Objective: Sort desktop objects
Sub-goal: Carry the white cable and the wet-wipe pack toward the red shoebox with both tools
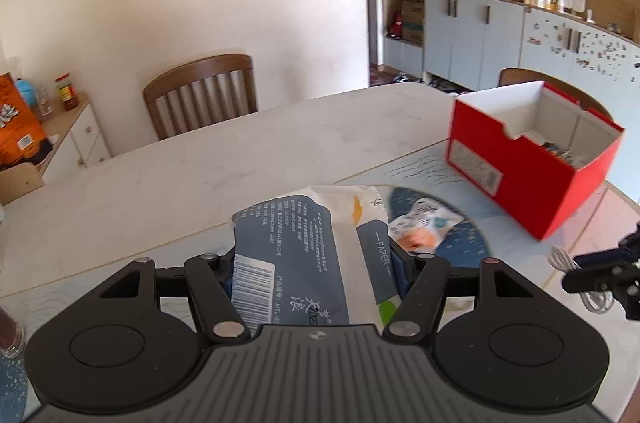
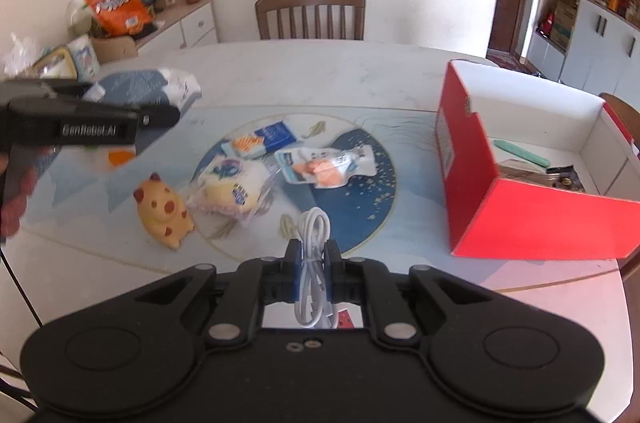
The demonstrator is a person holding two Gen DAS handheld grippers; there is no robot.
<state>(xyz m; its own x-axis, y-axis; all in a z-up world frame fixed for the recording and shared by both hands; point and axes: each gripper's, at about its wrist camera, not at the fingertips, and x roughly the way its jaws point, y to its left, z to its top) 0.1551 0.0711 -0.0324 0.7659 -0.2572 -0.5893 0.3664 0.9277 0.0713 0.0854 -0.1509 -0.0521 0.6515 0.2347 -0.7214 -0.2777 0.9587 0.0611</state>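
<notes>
While the red box (image 2: 532, 223) sits open at the right of the right wrist view with a few items already inside, the left gripper (image 1: 316, 263) is clamped on a tissue pack (image 1: 304, 259) at lower centre of its own view, and the right gripper (image 2: 314, 263) is pinched tight on a coiled white cable (image 2: 314, 239) at lower centre. Both loads look floppy, so the pack could sag free, or a cable loop could snag the box wall.

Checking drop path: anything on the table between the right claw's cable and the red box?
Bare mat only. In the right wrist view, nothing lies between the white cable and the red box.
</notes>
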